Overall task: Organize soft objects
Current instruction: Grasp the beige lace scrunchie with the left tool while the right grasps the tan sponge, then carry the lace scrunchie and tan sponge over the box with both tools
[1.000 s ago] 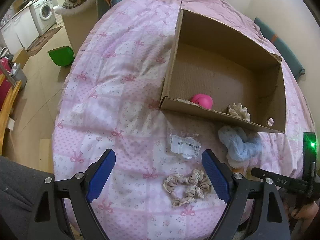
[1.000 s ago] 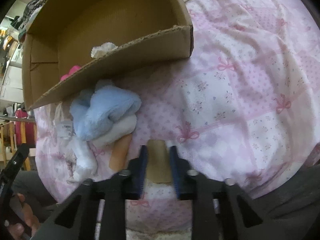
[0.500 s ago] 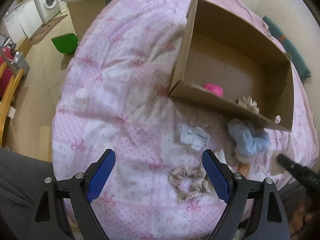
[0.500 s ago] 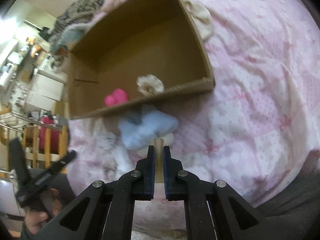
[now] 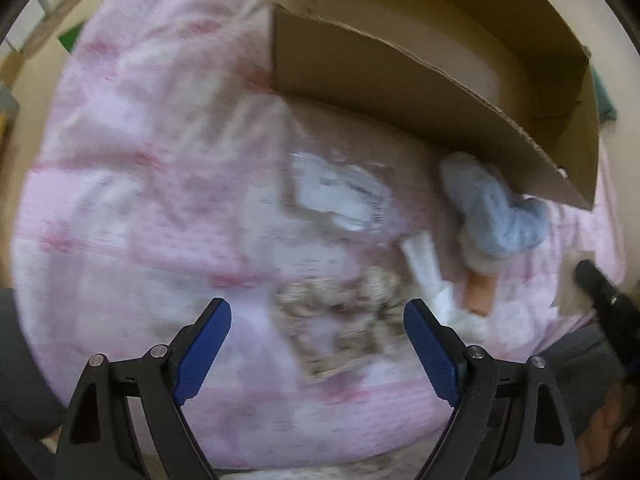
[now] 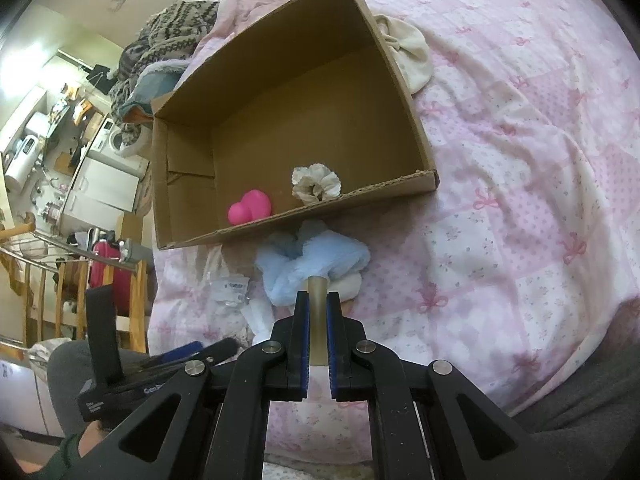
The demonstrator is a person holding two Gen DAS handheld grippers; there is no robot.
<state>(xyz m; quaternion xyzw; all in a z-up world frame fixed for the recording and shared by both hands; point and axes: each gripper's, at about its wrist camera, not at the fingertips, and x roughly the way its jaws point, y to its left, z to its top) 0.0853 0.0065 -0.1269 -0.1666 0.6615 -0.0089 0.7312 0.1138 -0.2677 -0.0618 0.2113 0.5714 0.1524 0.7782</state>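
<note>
The right gripper (image 6: 318,312) has its jaws clamped on a thin beige pad (image 6: 318,300), which stands upright between the blue pads and clear of the bed (image 6: 520,160). The box (image 6: 288,120) lies open just ahead on the quilt, with a pink toy (image 6: 250,207) and a cream scrunchie (image 6: 316,182) already inside near its front wall. The step in hand looks like carrying the pad over that wall. To do it well, the grip should stay firm until the pad is past the cardboard edge and above bare floor of the box, then release low so the light piece does not flutter out or land on the rim.

The left gripper (image 5: 318,332) hangs with jaws wide apart and nothing between them, pointing steeply down over the lace scrunchie (image 5: 340,312) on the bed; this view is blurred, so contact cannot be judged. A good pick means straddling the whole ring and closing on its bunched fabric rather than on the quilt.

The blue plush (image 6: 312,264), a plastic packet (image 5: 340,196) and a white piece (image 5: 432,280) wait outside, the plush against the box wall.
</note>
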